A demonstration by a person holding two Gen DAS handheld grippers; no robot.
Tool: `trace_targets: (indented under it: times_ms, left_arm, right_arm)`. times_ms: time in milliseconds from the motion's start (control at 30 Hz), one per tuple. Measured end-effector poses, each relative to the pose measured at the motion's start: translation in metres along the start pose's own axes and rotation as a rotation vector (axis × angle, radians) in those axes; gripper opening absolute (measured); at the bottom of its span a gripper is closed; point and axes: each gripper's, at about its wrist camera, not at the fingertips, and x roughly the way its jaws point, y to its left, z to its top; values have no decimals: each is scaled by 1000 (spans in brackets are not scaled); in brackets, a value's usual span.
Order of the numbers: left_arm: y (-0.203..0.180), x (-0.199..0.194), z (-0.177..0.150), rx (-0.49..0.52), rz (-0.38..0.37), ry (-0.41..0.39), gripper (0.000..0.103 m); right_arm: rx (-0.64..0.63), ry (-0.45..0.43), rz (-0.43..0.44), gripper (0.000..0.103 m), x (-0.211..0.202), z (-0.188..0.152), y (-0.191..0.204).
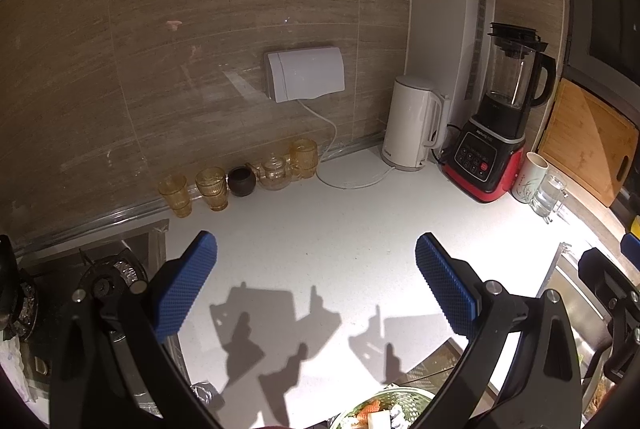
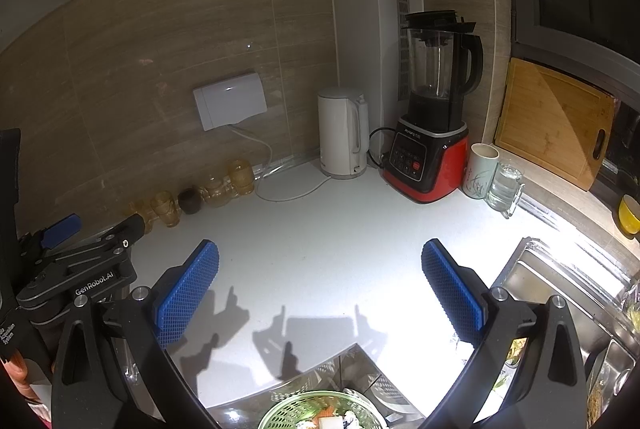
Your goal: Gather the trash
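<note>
White stone makes up the surface [image 2: 320,253], bright under the lamp and bare in the middle, where both tools throw hard shadows. Along the tiled back wall stands a row of amber glasses [image 1: 211,188], a dark little pot [image 1: 241,180] and a small glass teapot [image 1: 274,172]; further right come a white kettle [image 2: 343,133], a red and black blender [image 2: 434,133], a pale mug [image 2: 481,170] and a clear glass mug [image 2: 505,187], with a wooden cutting board [image 2: 554,121] leaning behind them. A gas burner [image 1: 112,271] lies at the left and a steel sink [image 2: 560,293] at the right. None of this stands between the tools and the near edge, where a green mesh strainer [image 2: 324,411] holds the trash: orange and white food scraps [image 2: 328,421], heaped low at the bottom of both views, mostly cut off, so I cannot tell any long axis or heading. The left tool [image 1: 316,285] hangs over the surface with its blue pads wide apart and nothing between them, tipped down toward the wall. The right tool [image 2: 320,289] sits just beside it, likewise spread and empty, level with its neighbour.
</note>
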Motion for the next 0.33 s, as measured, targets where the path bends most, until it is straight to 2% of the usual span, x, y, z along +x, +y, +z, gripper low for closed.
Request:
trace_targets:
  times_ms: [333]
  left_arm:
    - [5, 3, 1, -14, -7, 27, 95]
  right_arm:
    - [0, 0, -1, 101, 0, 1, 0]
